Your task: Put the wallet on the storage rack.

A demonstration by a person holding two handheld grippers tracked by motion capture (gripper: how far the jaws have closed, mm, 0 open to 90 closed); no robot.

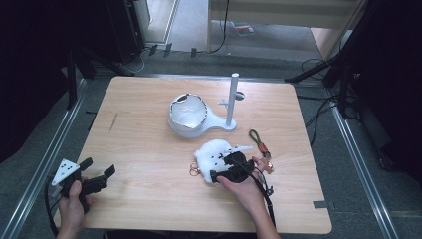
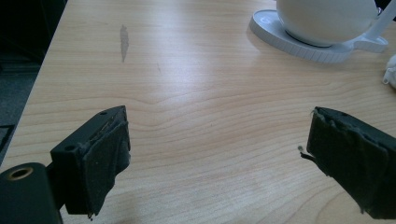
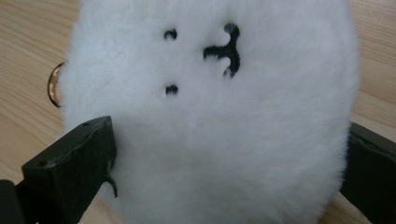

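My right hand-held gripper (image 3: 224,154) straddles the fluffy white plush toy with black stitched face (image 3: 210,116), jaws against both its flanks; it appears gripped, though the fur hides the contact. The toy lies on the pale wooden bench (image 1: 149,149), near the white bowl-shaped stand (image 1: 188,115). My left hand-held gripper (image 2: 217,154) stands wide open, holding nothing, over bare bench.
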